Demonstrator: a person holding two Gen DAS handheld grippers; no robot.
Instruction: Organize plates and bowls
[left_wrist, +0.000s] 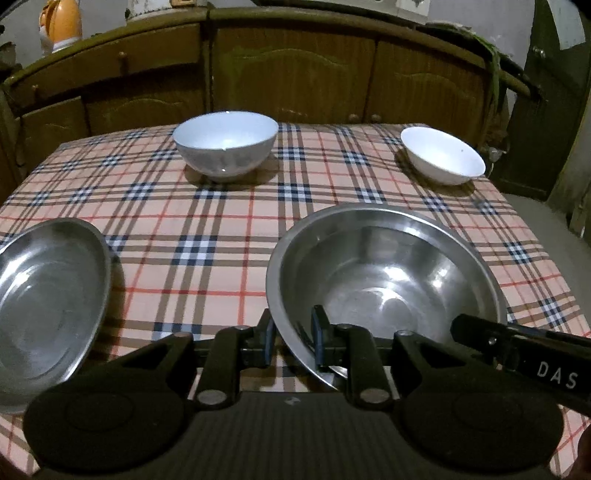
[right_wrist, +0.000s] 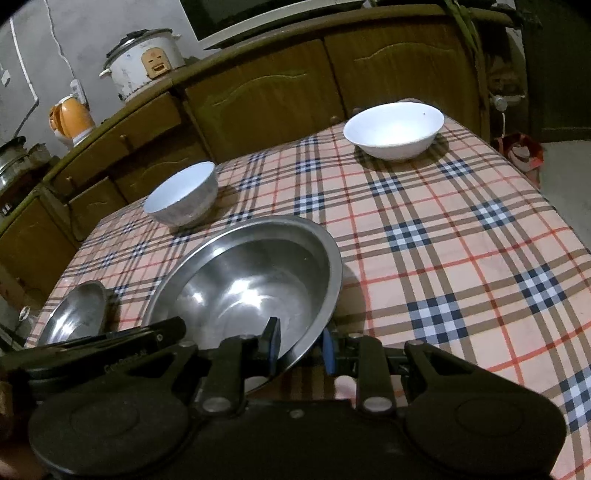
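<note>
**Two grippers clamped on one steel bowl**

Left hand-held gripper (left_wrist: 293, 334), black with blue pads, is nearly closed, its jaws pinching the near rim of the large stainless-steel bowl (left_wrist: 384, 280) with one pad inside the wall and one outside. Right hand-held gripper (right_wrist: 301, 345) clamps the same bowl's near rim in the same manner. The bowl sits near the front of the peach plaid tablecloth (left_wrist: 207, 225). A shallow steel plate (left_wrist: 44, 295) lies to its left. Two white bowls stand well apart at the far edge: a deep white bowl (left_wrist: 226, 146) and a wider, shallower white bowl (left_wrist: 442, 156). Brown wooden cabinets (left_wrist: 295, 74) stand behind the table.
</note>
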